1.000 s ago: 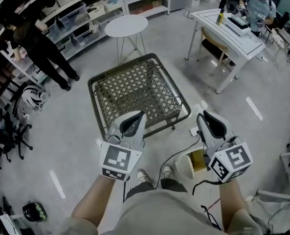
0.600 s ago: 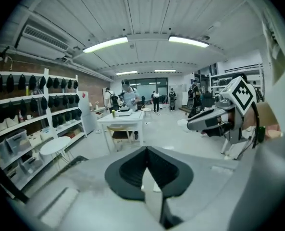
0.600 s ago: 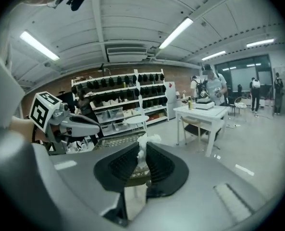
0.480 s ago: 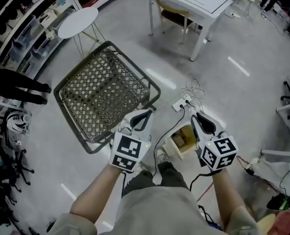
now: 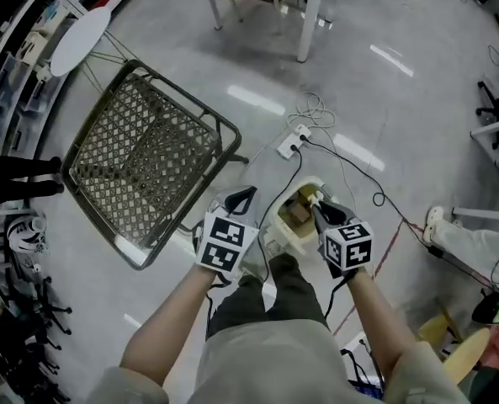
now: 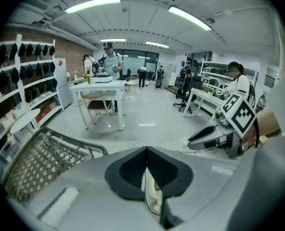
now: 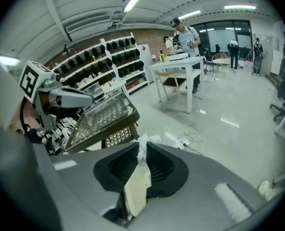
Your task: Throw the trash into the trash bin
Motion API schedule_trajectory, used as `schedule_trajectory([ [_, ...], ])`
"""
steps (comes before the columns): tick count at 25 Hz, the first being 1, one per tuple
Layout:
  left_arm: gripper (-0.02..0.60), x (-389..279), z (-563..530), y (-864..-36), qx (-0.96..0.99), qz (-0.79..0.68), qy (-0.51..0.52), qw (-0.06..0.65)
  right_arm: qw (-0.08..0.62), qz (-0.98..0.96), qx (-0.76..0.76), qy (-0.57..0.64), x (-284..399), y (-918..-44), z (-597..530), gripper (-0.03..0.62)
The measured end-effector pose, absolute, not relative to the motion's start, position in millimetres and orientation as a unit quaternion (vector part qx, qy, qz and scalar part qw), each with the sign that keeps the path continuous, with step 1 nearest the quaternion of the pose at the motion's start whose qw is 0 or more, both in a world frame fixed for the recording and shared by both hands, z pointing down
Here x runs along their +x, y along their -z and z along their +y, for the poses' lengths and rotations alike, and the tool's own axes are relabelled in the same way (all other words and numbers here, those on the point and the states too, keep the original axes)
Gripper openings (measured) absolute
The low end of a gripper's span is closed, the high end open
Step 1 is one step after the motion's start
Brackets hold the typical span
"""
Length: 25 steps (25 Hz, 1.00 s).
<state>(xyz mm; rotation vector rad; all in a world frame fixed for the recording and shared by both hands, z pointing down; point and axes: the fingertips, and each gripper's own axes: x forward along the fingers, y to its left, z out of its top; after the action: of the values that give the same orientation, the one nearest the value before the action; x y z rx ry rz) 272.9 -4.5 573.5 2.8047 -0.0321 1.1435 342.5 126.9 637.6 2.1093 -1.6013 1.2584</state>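
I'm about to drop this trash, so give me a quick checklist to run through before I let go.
1. Grip: right gripper clamped on crumpled white paper scrap: ok.
2. Aim: right gripper's tips over small cream trash bin: ok, judging by the head view.
3. Bin mouth: open, no lid: ok.
4. Other hand: left gripper shut, holding nothing: ok.
5. Drop height over the bin: cannot tell.

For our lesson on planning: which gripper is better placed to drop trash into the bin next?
Right. The right gripper is shut on crumpled paper and hovers over the trash bin; the left gripper is shut, apparently empty, beside it.
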Motion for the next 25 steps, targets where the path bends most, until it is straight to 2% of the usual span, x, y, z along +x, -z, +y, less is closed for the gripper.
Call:
schedule_trajectory([
  [11, 0.003, 262, 22, -688, 0.876, 0.021, -0.465, 0.129, 0.148, -0.491, 0.672, -0.535, 325, -787, 161, 0.052],
  [20, 0.003, 239, 27, -733, 0.851, 0.025, -0.505, 0.146, 0.145, -0.467, 0.665, -0.565, 330, -833, 163, 0.060],
  [25, 0.003, 230, 26, -739, 0.847, 0.023, -0.511, 0.148, 0.141, -0.449, 0.666, -0.579, 331, -848, 168, 0.110],
])
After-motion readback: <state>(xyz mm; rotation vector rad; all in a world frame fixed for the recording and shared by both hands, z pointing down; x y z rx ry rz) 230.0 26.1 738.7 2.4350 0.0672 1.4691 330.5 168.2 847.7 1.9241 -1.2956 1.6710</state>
